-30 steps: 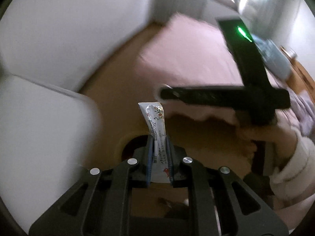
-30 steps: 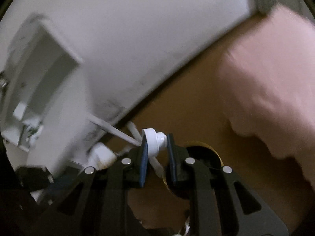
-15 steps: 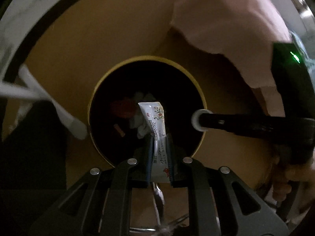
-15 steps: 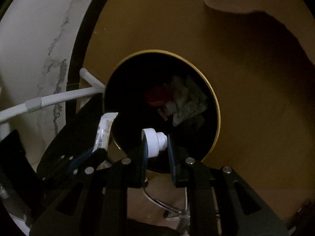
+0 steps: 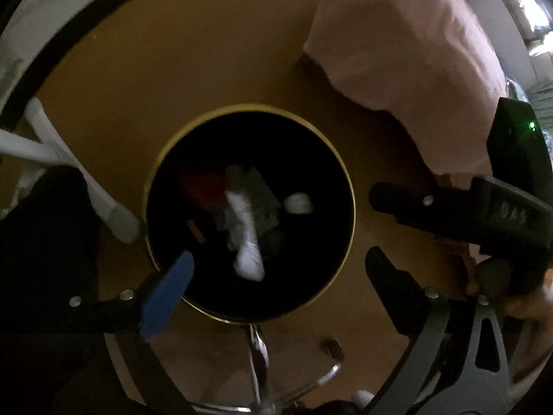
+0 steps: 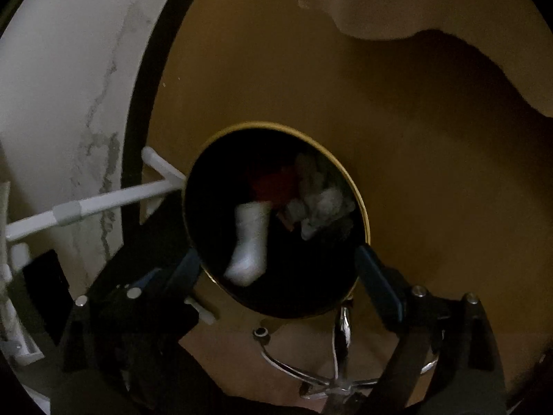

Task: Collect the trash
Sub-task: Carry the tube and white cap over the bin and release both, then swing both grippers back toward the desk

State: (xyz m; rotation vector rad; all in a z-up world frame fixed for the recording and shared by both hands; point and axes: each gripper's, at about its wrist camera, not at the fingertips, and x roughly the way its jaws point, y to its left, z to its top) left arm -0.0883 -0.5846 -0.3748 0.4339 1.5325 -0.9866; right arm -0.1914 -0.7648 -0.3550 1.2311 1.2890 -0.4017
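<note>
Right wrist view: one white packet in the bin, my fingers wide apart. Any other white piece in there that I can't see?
Observer: Yes. The left wrist view shows a small white cap in the bin, right of the packet and apart from it.
Operator: Left gripper holding anything?
Observer: No. The left gripper is open over the bin, nothing between its fingers.
Operator: Is my unit powered?
Observer: On the body of your right gripper, a green light is lit, seen from the left view.
</note>
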